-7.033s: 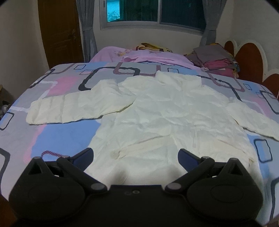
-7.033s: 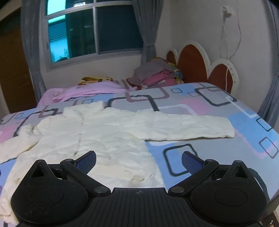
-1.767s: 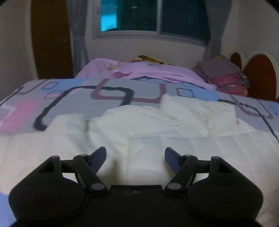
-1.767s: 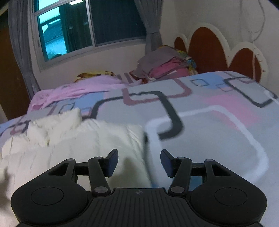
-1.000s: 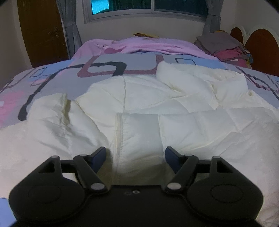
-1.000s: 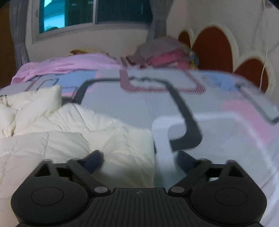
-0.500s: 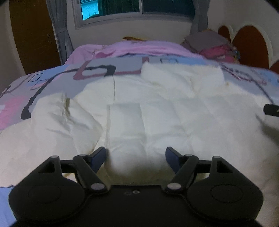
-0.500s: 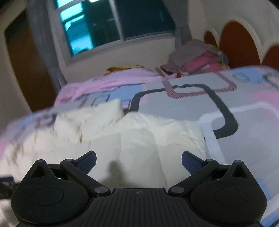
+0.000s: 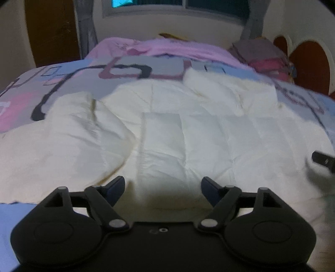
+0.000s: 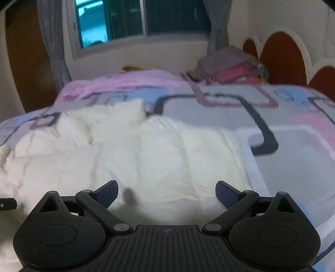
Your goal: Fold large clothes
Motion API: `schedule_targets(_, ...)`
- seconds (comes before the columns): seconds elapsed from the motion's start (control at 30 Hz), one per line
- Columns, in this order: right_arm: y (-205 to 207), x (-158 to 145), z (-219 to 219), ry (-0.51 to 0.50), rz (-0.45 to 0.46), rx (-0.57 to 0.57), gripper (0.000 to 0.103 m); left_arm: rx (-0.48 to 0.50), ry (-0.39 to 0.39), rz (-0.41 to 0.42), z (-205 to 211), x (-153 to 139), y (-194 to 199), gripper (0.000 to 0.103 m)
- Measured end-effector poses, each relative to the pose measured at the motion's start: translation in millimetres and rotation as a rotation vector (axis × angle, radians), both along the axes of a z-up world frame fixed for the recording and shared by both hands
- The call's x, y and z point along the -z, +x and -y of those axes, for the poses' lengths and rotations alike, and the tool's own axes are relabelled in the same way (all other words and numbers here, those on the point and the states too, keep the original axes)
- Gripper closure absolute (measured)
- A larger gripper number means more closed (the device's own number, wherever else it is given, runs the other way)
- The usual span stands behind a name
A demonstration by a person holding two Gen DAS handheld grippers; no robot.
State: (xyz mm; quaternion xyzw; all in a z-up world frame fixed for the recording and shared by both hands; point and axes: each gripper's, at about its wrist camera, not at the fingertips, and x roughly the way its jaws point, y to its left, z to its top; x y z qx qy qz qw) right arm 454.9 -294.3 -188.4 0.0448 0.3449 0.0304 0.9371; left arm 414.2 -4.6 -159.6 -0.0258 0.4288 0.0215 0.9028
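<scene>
Cream puffer jacket [image 9: 188, 134] on bed [image 9: 146, 69], sleeves folded in, long axis running near-to-far, straight ahead of both. Left gripper [image 9: 162, 187] opening, empty; right gripper [image 10: 166, 190] wide, empty, nearer right edge.

patterned bedspread [image 10: 293, 150], clothes pile [image 10: 228, 69], window [image 10: 144, 18]

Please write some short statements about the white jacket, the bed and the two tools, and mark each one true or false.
1. The white jacket lies on the patterned bedsheet. True.
2. The left tool is clamped on a sleeve. False: its jaws are opening, gripping nothing.
3. Folded clothes are stacked near the headboard. True.
4. The right tool holds a pink blanket. False: it is open and empty above the jacket.
</scene>
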Motion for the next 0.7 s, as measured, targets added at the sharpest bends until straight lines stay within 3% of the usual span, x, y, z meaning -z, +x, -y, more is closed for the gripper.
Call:
schedule_targets(0.1, -1, -8, -14, 0.018, 0.001, -0.032, 0.005, -0.029, -0.01, 0.004, -11, -10, -8, 0.02)
schedule_targets(0.23, 2, -6, -38, 0.016, -0.072, -0.097, 0.005, -0.079, -0.011, -0.007, -28, -19, -17, 0.02)
schedule_targets(0.7, -10, -36, -145, 0.039, 0.022, -0.251, 0.004, -0.235, -0.049, 0.02, -120, -39, -46, 0.014)
